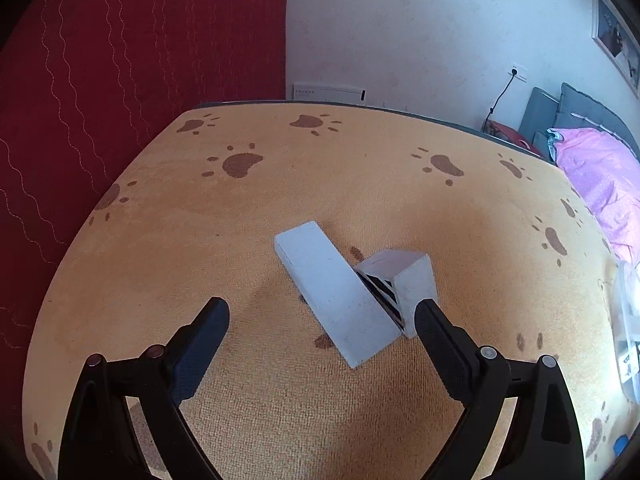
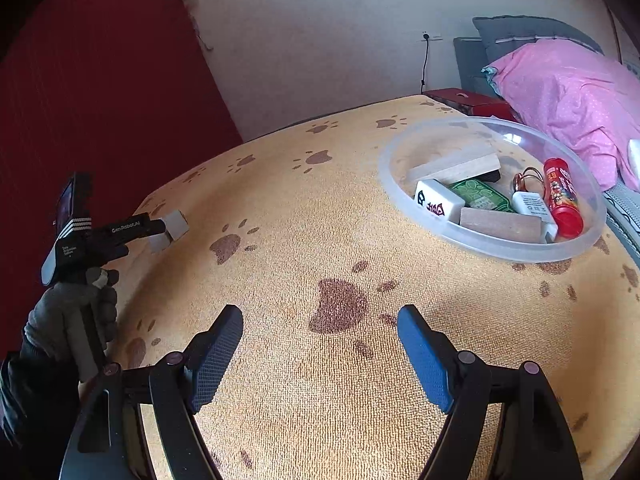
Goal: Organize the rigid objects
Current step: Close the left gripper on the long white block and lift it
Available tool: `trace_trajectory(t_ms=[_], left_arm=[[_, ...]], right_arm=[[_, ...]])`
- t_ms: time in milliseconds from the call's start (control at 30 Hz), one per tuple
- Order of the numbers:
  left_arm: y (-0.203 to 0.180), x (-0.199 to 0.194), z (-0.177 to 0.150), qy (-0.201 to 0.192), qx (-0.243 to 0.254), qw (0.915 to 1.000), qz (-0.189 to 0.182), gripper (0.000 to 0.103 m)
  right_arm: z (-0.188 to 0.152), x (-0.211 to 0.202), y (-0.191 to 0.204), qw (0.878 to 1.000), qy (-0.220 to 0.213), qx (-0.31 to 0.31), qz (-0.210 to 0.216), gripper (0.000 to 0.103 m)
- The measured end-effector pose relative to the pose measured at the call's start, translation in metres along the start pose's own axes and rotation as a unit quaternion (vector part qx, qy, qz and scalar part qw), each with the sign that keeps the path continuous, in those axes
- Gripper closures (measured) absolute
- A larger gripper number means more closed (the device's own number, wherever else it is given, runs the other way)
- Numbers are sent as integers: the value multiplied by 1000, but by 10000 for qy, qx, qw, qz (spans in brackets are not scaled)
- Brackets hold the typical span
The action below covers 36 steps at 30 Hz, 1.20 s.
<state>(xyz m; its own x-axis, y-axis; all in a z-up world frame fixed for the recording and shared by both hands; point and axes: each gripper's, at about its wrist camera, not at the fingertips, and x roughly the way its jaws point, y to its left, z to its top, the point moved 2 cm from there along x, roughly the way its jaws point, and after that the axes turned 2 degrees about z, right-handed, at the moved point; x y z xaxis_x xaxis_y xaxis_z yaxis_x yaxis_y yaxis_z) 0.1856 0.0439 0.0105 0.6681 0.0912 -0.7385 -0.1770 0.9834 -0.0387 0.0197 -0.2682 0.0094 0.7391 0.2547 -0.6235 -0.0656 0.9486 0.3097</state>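
A long white block (image 1: pixel 332 292) lies flat and slantwise on the orange paw-print cloth (image 1: pixel 280 184). A smaller white piece with black stripes (image 1: pixel 404 280) leans against its right side. My left gripper (image 1: pixel 320 306) hangs open just before them, its right fingertip (image 1: pixel 426 314) close beside the striped piece. The right wrist view shows that gripper (image 2: pixel 156 227) at the far left, held by a gloved hand (image 2: pixel 72 316), with the white pieces (image 2: pixel 176 222) at its tip. My right gripper (image 2: pixel 320 316) stands open over bare cloth, with nothing between its fingers.
A clear plastic bowl (image 2: pixel 386 168) at the right holds two wooden blocks (image 2: pixel 456 166), a mahjong tile (image 2: pixel 438 202), a green packet (image 2: pixel 480 196), a red tube (image 2: pixel 562 196) and a white charger (image 2: pixel 532 208). Pink bedding (image 2: pixel 568 92) lies beyond it. A red quilted panel (image 1: pixel 140 60) stands left.
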Motion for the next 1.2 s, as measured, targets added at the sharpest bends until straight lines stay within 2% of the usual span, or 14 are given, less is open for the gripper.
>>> trace_trajectory(t_ms=[167, 300, 500, 967, 1200], left_arm=[[1, 6, 0, -16, -110, 9999, 49, 10], [7, 6, -1, 12, -258, 9995, -152, 18], [19, 3, -3, -8, -523, 9982, -291, 18], [25, 25, 16, 78, -958, 9951, 227, 18], [25, 34, 25, 105, -923, 9950, 362, 25]], right_arm=[[0, 1, 0, 10000, 26, 3, -27, 20], [1, 6, 1, 10000, 75, 1, -31, 20], [0, 10, 6, 9999, 107, -45, -5, 20], [-2, 15, 11, 9998, 164, -84, 37, 20], [-4, 14, 12, 9998, 158, -107, 38, 20]])
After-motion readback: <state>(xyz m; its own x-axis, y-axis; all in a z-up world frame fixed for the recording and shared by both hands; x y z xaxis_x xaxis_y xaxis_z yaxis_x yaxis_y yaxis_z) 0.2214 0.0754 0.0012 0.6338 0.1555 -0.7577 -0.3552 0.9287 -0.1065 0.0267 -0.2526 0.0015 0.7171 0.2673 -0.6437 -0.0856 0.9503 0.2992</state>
